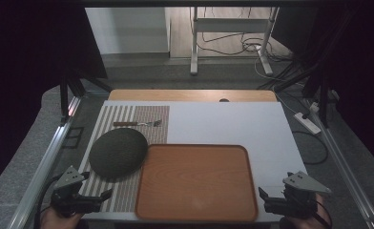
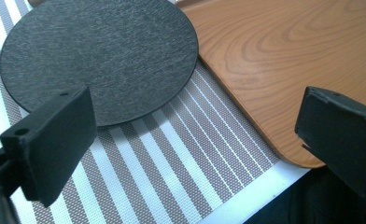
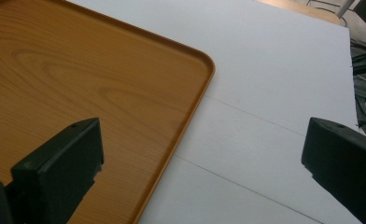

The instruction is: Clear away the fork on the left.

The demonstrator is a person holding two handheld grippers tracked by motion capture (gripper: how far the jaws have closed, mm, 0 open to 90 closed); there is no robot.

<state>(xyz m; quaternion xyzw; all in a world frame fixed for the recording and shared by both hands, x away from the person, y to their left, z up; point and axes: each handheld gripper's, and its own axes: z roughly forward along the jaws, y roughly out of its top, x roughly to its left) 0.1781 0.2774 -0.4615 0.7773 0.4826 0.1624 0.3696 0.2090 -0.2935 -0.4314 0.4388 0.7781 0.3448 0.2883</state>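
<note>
While nothing is gripped yet, the work on hand looks like laying a place setting, and the thing nearest the left gripper (image 1: 95, 194) is the dark round mat (image 1: 118, 153). It lies flat on the striped placemat (image 1: 128, 191), and its right edge touches or slightly overlaps the left rim of the wooden tray (image 1: 244, 191); from the left gripper view, the dark round mat (image 2: 102, 56) meets the wooden tray (image 2: 284, 60) at one spot, with the striped placemat (image 2: 172, 154) bare below it. That closeness suggests, as a judgement, that the mat is meant to go onto the tray or be squared up beside it.

The left gripper (image 2: 190, 135) is released: its two black jaws stand wide apart with only placemat and tray corner between them, hovering at the near edge of the table, just short of the mat. The right gripper (image 1: 275, 200) is likewise released, jaws spread, beside the tray's near right corner; in the right gripper view, the right gripper (image 3: 200, 158) straddles the tray's rim (image 3: 204, 79) and the white board (image 3: 274, 70) beyond it, touching neither. Both tools seem parked at the near corners, a ready pose that leaves the tray unobstructed.

Farther back, a piece of cutlery with a brownish handle (image 1: 137, 124), which looks like a fork, lies crosswise on the placemat's far end, well apart from both grippers. The white board (image 1: 223, 124) covers the table under everything, with a strip of wooden tabletop (image 1: 190, 95) showing behind it.
</note>
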